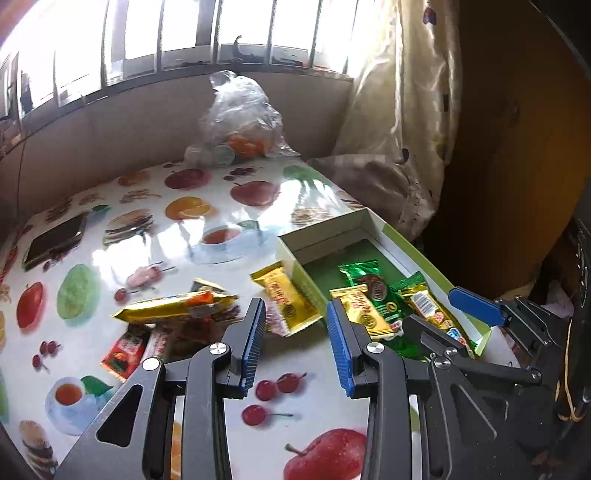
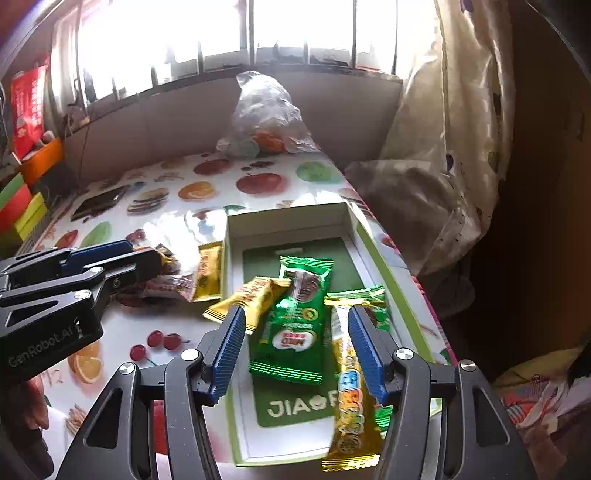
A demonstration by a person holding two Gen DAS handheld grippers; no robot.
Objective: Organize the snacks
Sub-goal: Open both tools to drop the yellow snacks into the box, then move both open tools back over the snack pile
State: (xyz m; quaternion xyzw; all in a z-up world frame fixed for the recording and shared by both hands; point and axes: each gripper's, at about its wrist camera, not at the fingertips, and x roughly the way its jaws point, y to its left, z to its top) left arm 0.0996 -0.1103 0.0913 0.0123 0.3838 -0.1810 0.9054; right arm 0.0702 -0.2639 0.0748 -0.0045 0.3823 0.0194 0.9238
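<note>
Snacks are lying partly in the green box (image 2: 373,254) and partly loose on the counter (image 1: 207,402). The left tongs (image 1: 295,341) are hovering apart and empty, the gold wafer packet (image 1: 286,302) just ahead, leaning on the box wall, its long axis running away from them. The right tongs (image 2: 295,349) are gaping empty over the boxed green packet (image 2: 295,325). Nothing is blocking the left reach.

Probably a home: fruit-print tablecloth (image 1: 155,258), curtain (image 1: 402,122), barred window (image 2: 280,33).
</note>
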